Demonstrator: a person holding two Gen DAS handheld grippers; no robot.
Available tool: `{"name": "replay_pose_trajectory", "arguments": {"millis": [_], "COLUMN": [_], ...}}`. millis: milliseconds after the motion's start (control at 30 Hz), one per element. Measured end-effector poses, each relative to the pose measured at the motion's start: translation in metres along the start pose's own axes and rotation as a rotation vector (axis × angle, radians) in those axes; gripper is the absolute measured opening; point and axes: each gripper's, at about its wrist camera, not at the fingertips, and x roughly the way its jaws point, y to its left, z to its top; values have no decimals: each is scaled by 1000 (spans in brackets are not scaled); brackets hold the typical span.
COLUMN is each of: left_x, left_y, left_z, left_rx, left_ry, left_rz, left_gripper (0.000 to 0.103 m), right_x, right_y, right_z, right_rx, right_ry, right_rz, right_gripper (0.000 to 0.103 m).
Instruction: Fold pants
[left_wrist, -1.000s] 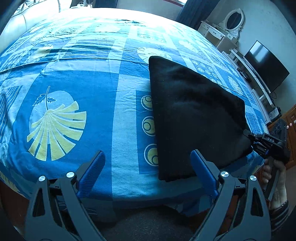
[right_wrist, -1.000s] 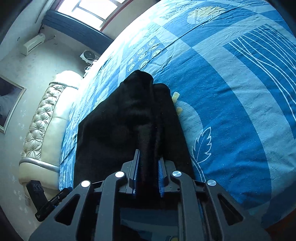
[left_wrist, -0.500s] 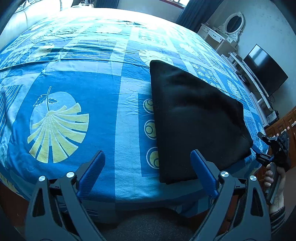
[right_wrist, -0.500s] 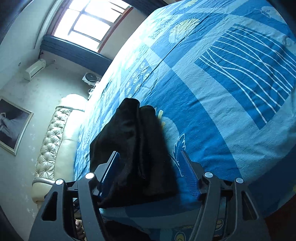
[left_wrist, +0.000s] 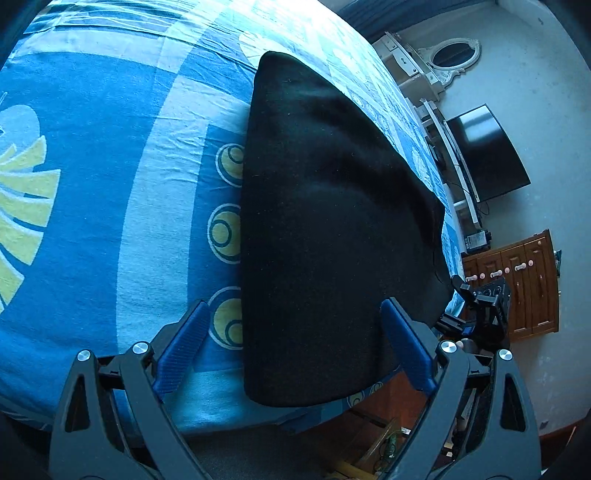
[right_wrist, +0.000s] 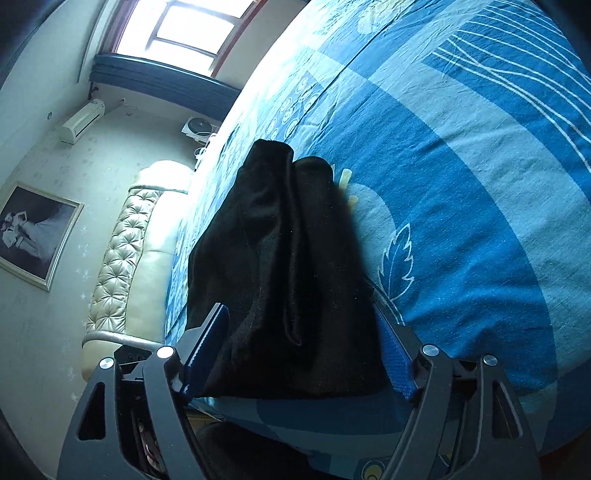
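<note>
The black pants lie folded into a long wedge on the blue patterned bedspread, with their near end at the bed's edge. My left gripper hovers open over that near end, one blue pad on each side of the cloth, and I cannot tell if it touches. At the pants' right corner my right gripper shows beside the bed. In the right wrist view the pants lie between the jaws of my right gripper. Those jaws are opening and the pads do not press the cloth.
A padded cream headboard stands at the bed's far end, below a window. To the right of the bed are a dark television, a wooden cabinet and a white dresser with an oval mirror.
My right gripper has let go of the pants' corner and its jaws have spread wide. My left gripper has dropped and swung right, so the pants' near end now lies between its fingers.
</note>
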Motion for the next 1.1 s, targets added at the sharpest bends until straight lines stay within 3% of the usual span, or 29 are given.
{"name": "replay_pose_trajectory", "arguments": {"millis": [67,100,133,200,233,333,433,667,1100], "left_x": [7,11,15,21,21,16,9,-15,-95], "left_y": [-5,-7,-10,-12,-14,-19,-25,-5,60], "left_z": [3,3,4,5,5,7,8,11,1], "left_rx": [17,33,51,64,68,100,150,140,58], "left_ry": [4,7,12,25,23,10,-9,-25,-102], "left_rz": [-25,-29,-19,17,13,35,78,127,237], "left_gripper": [93,87,69,62,53,41,35,34,34], "right_x": [6,8,11,15,14,12,12,35,111], "right_y": [4,7,11,16,16,17,23,48,100], "right_z": [-2,-2,-3,-4,-4,-4,-4,-10,-43], "right_rx": [-21,-40,-65,-109,-106,-92,-105,-137,-211], "right_ry": [4,10,16,31,30,20,11,45,183], "right_rz": [-12,-28,-58,-113,-103,-78,-70,-23,49], "right_gripper": [77,77,72,59,55,48,44,42,42]}}
